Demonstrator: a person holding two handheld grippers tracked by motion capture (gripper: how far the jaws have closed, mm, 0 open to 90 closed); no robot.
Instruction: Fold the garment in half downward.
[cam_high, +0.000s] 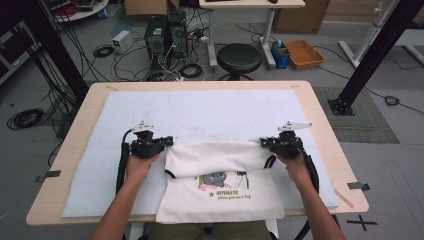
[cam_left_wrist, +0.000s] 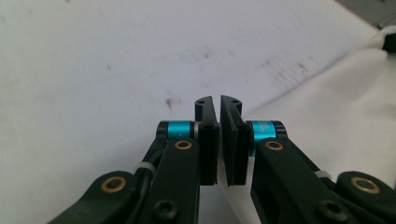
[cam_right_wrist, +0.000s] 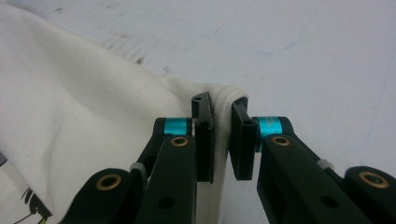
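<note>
White cotton T-shirt with cartoon print (cam_high: 220, 187) lies on white padded mat (cam_high: 200, 112) over pale wooden counter (cam_high: 320, 125), top part folded toward person, hem hanging over near edge.

Left gripper (cam_high: 167, 141) at fold's left corner; jaws nearly together, thin gap, no cloth visibly between them in left gripper view. Risk: corner slips free, fold goes lopsided.

Right gripper (cam_right_wrist: 219, 109) jaws pinching bunched cloth corner. Risk: uneven pull skews fold, drags shirt off near edge.
</note>
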